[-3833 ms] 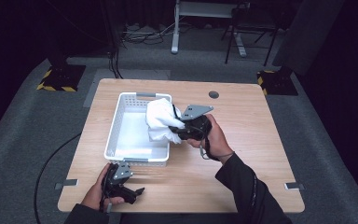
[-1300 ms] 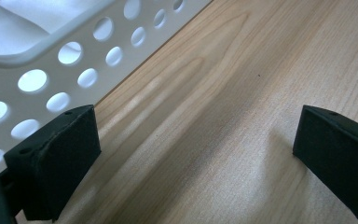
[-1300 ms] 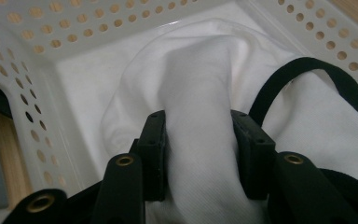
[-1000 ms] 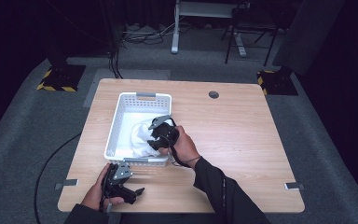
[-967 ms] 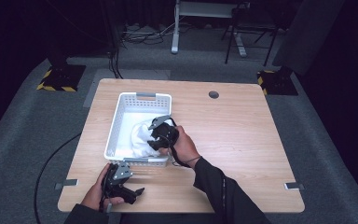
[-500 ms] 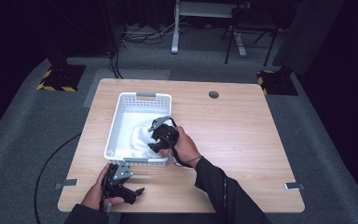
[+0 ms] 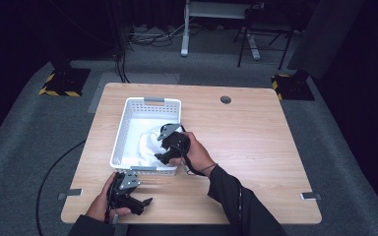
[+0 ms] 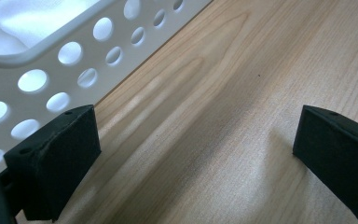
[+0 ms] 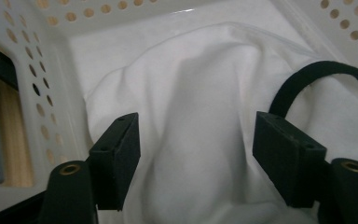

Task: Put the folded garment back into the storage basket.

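Pale wooden tabletop [image 7: 256,147] lies bare on its right half, ringed by grey carpet and dark surroundings. On its left side stands the white perforated plastic basket [image 7: 128,110], and the white crumpled cloth [image 7: 145,142] now lies inside it rather than hanging over the rim as it did a few seconds ago. The right gripper [image 7: 166,147] hovers low over the cloth; its jaws have just been opening and stand apart, a fold rising between them unpinched, so the drop looks complete. Basket walls close in on both sides; straight up is the free way out. The left gripper [image 7: 135,204], jaws wide apart and empty, rests on the table beside the basket's near wall.
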